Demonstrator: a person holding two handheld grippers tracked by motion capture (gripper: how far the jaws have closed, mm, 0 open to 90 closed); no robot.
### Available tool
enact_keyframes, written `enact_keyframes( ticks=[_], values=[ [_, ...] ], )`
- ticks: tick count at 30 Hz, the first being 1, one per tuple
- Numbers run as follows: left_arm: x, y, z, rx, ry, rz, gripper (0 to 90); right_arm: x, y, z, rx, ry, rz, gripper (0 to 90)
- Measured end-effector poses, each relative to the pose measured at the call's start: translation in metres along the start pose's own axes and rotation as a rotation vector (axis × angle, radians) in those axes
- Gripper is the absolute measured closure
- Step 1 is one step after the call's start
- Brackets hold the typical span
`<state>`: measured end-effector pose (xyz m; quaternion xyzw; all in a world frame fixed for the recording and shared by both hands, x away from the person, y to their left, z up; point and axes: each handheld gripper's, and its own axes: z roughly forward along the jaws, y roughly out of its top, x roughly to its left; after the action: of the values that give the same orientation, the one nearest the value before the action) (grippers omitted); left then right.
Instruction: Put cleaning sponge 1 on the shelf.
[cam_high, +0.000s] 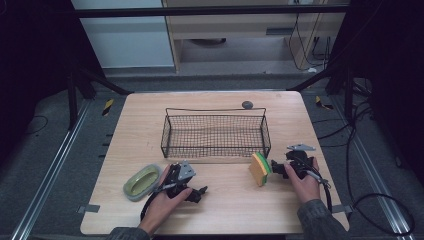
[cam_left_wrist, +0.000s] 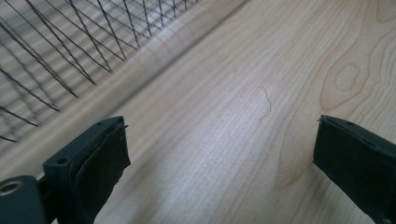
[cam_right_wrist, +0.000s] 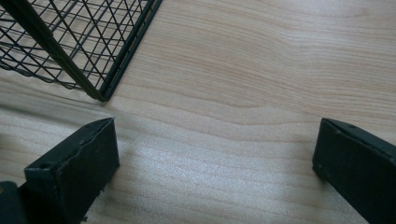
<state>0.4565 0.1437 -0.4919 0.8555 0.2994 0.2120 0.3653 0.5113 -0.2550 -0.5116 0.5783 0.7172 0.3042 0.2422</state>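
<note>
On the wooden desk, both grippers are rested with fingers spread wide and nothing held. The right gripper is seen just beside a sponge; the left gripper lies near a green dish.

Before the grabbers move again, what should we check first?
1. Left gripper jaws wide apart, nothing between them: ok.
2. Right gripper jaws wide apart, nothing between them: ok.
3. Sponge on the table outside the basket, just in front of the right gripper: ok.
4. Sponge lined up between the right jaws: cannot tell.
5. Green dish lying flat beside the left gripper: ok.
6. Room in the basket, nothing inside it: ok.
</note>
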Motion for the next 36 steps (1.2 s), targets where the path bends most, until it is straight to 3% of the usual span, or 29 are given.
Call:
enact_keyframes(
  ticks=[1, 5, 7, 9, 10, 12, 15, 18, 19, 20, 22, 27, 28, 29, 31, 33, 36],
  values=[
    [0.0, 0.0, 0.0, 0.0, 0.0, 0.0, 3.6, 0.0, 0.0, 0.0, 0.0, 0.0, 0.0, 0.7],
    [0.013, -0.001, -0.024, -0.064, 0.079, -0.034, 3.8, 0.0, -0.001, 0.0, -0.01, -0.003, -0.008, 0.8],
    [0.016, -0.002, -0.031, -0.07, 0.089, -0.041, 3.9, 0.001, -0.001, 0.0, -0.011, -0.002, -0.006, 0.8],
    [0.023, -0.003, -0.044, -0.084, 0.103, -0.069, 3.7, 0.001, -0.003, -0.001, -0.008, -0.004, -0.015, 0.8],
    [0.032, -0.006, -0.057, -0.089, 0.115, -0.107, 3.7, 0.002, -0.004, -0.003, -0.008, -0.002, -0.002, 0.8],
    [0.037, -0.007, -0.063, -0.084, 0.12, -0.115, 4.1, 0.002, -0.005, -0.003, -0.01, -0.003, -0.005, 0.8],
    [0.055, -0.011, -0.078, -0.053, 0.11, -0.133, 4.4, 0.002, -0.006, -0.004, -0.008, 0.0, -0.007, 0.7],
    [0.076, -0.012, -0.093, 0.018, 0.114, -0.12, 4.4, 0.001, -0.005, -0.004, -0.009, 0.005, -0.011, 0.5],
    [0.076, -0.012, -0.093, 0.018, 0.114, -0.12, 4.4, 0.001, -0.005, -0.004, -0.009, 0.005, -0.011, 0.5],
    [0.084, -0.013, -0.099, 0.036, 0.12, -0.13, 4.5, 0.001, -0.005, -0.004, -0.007, 0.007, -0.011, 0.5],
    [0.09, -0.013, -0.104, 0.058, 0.141, -0.11, 4.6, 0.001, -0.006, -0.005, -0.006, 0.007, -0.016, 0.6],
    [0.098, -0.017, -0.111, 0.088, 0.16, -0.107, 4.7, 0.002, -0.007, -0.006, -0.01, 0.003, -0.003, 0.6],
    [0.101, -0.022, -0.113, 0.142, 0.183, -0.1, 5.7, 0.002, -0.007, -0.006, -0.007, 0.002, -0.01, 0.6],
    [0.101, -0.022, -0.113, 0.142, 0.183, -0.1, 6.9, 0.002, -0.007, -0.006, -0.007, 0.002, -0.01, 0.6],
    [0.104, -0.026, -0.117, 0.173, 0.177, -0.142, 7.3, 0.002, -0.008, -0.007, -0.007, 0.003, -0.011, 0.6],
    [0.107, -0.027, -0.122, 0.166, 0.171, -0.166, 7.3, 0.002, -0.008, -0.006, -0.007, 0.004, -0.012, 0.5],
    [0.111, -0.025, -0.131, 0.196, 0.17, -0.169, 7.2, 0.001, -0.007, -0.006, -0.005, 0.01, -0.015, 0.4]
  ],
)
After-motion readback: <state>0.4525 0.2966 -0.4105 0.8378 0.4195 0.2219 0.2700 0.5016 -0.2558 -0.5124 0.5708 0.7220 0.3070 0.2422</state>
